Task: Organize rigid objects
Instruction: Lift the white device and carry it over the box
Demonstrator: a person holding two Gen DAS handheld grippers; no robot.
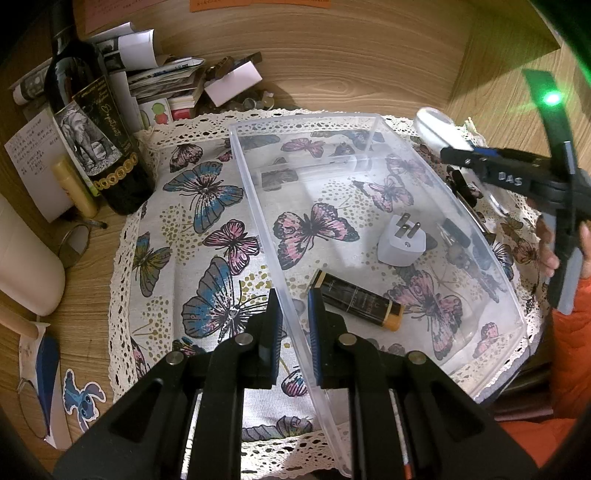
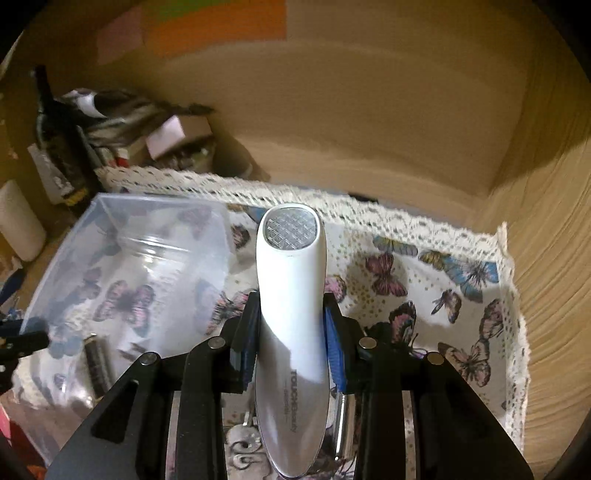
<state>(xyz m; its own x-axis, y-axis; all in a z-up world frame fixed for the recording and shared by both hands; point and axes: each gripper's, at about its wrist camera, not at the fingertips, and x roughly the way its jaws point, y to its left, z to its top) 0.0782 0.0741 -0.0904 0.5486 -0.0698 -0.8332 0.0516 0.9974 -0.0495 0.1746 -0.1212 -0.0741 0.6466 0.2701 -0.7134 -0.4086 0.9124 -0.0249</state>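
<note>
1. Pointing steeply down, the left gripper (image 1: 295,325) pinches the near wall of the clear bin (image 1: 491,254).
2. The right gripper (image 2: 291,332) angles down beside the bin, clamping a white device (image 2: 291,295) above the cloth (image 2: 424,280).

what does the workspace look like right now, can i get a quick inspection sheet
surface: wooden desk under a butterfly cloth with a lace edge.
job's things: clear plastic bin holding a white plug adapter and a dark tube; white handheld device outside it.
clutter: wine bottle, stacked papers, sticker, all beside the cloth.
grippers: left tool shut on the bin's near wall; right tool shut on the white device, above the cloth.
cables: nothing seen.
surroundings: wooden wall with coloured notes; an orange sleeve at the right.
</note>
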